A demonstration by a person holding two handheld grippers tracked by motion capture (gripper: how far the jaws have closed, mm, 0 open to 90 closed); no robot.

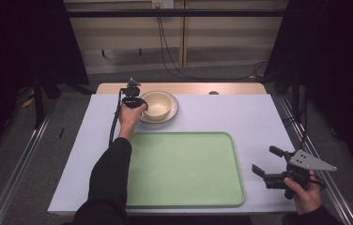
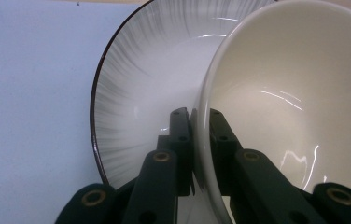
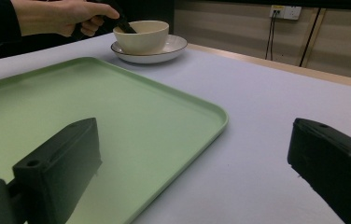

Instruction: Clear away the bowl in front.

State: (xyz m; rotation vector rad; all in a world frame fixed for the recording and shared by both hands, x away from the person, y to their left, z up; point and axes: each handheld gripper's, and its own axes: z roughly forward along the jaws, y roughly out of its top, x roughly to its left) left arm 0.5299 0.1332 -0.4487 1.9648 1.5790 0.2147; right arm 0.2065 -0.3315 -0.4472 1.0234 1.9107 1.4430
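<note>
A cream bowl (image 1: 156, 105) (image 2: 295, 93) (image 3: 142, 36) stands in a white plate with a dark rim (image 1: 173, 113) (image 2: 136, 93) (image 3: 173, 45) at the back of the table. My left gripper (image 1: 141, 106) (image 2: 197, 116) is shut on the bowl's near-left rim, one jaw inside the bowl and one outside, over the plate. Down at the front right, a hand holds my right gripper (image 1: 264, 161) (image 3: 192, 154) open, nothing between its jaws, just right of the green tray (image 1: 184, 168) (image 3: 71, 107).
The green tray lies empty in the middle front of the pale table (image 1: 240, 112). A wooden strip (image 1: 184, 88) runs along the table's far edge. Cables (image 1: 165, 47) hang beyond it. Metal rails (image 1: 19, 159) flank the table on the floor.
</note>
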